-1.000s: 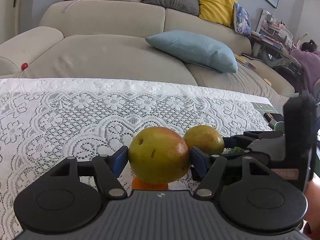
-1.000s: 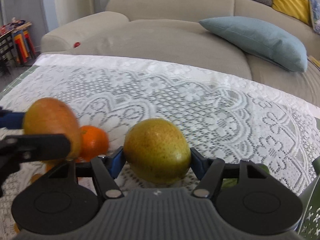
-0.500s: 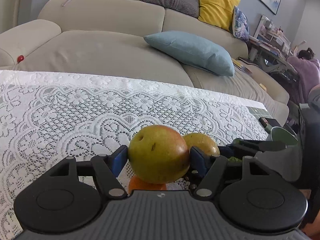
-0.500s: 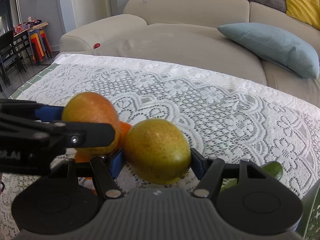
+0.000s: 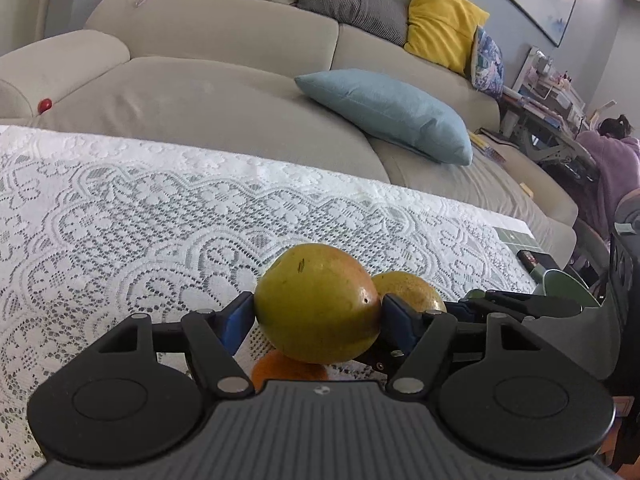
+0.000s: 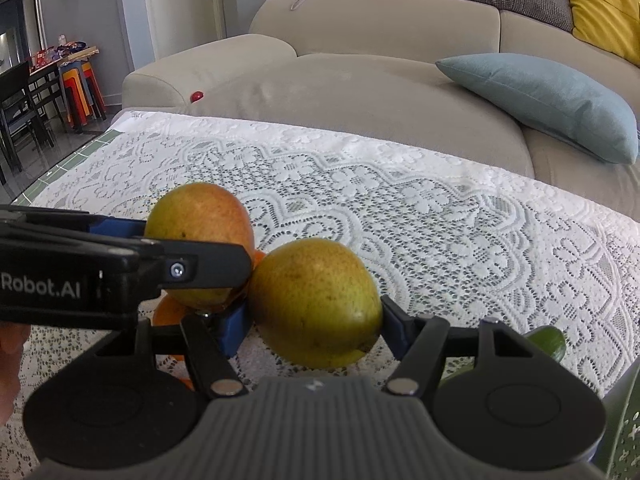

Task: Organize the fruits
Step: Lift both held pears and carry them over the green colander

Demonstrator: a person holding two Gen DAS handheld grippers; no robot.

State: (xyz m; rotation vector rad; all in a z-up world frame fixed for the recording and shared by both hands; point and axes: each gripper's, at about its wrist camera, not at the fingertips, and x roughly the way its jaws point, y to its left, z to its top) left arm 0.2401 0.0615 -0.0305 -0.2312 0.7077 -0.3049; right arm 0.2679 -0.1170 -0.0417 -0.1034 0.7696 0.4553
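left gripper (image 5: 318, 316) clamped on a reddish-green fruit (image 5: 318, 304), right gripper (image 6: 316, 320) clamped on a greener one (image 6: 314, 302), both above the lace cloth (image 6: 440, 216). probably firm, smooth, bruisable; best pinched across the widest middle.

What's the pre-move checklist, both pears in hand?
1. Left gripper shut on red-blushed pear: ok.
2. Right gripper shut on green pear: ok.
3. Gap between the two pears: not ok, they look touching in the right view.
4. Orange beneath left pear, clearance: cannot tell.
5. Cucumber by right jaws, apart: ok.
6. Drop spot in view: cannot tell.
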